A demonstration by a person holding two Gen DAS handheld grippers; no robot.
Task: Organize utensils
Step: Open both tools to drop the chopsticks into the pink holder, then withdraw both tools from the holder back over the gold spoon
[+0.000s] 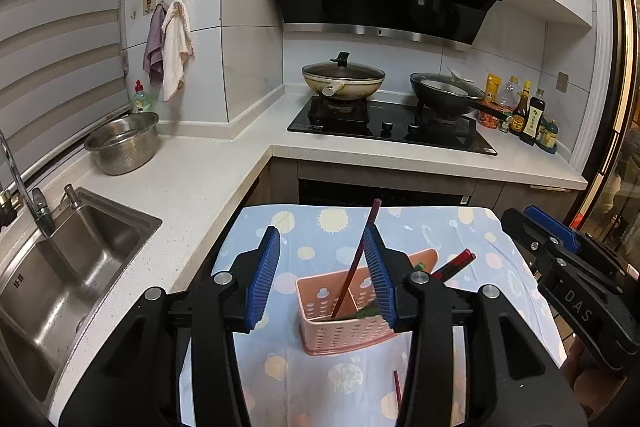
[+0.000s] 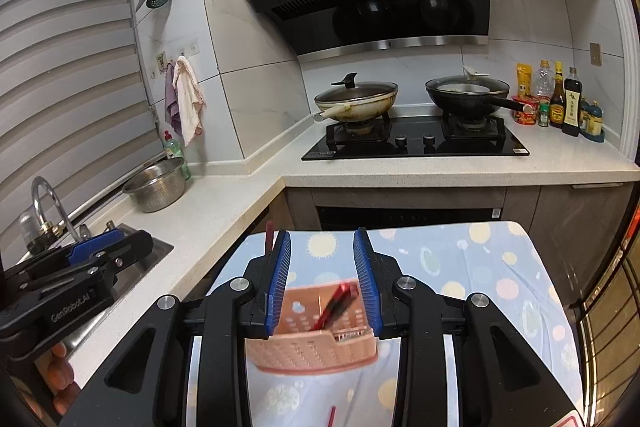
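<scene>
The left claw (image 1: 322, 279) hangs above a pink basket (image 1: 344, 327) with its blue pads spread wide and nothing between them; a dark red chopstick (image 1: 356, 263) stands tilted in the basket's left compartment, its upper end passing just beside the right pad (image 1: 380, 279), though whether it touches that pad cannot be told; more red chopsticks (image 1: 456, 265) lean out of the basket on the right side, partly hidden behind the claw's black frame; something green lies low in the basket, too hidden to name. The basket sits on a cloth (image 1: 320, 223) printed with suns and pale dots, spread over the counter nearest the cameras; one loose red chopstick (image 1: 397, 387) lies on the cloth in front of the basket.

The right claw (image 2: 322, 283) is likewise open and empty, poised over the same basket (image 2: 312, 347), which looks blurred in its view; red and black chopsticks (image 2: 336, 307) slant inside it, and a small red stick (image 2: 331, 415) lies on the cloth (image 2: 440, 259) below. The two claws are near each other, side by side.

Beyond, a steel sink (image 1: 72, 267) sits on the left, with a metal colander (image 1: 124, 143) near it; two lidded pans rest on the black stove (image 1: 392, 127).
</scene>
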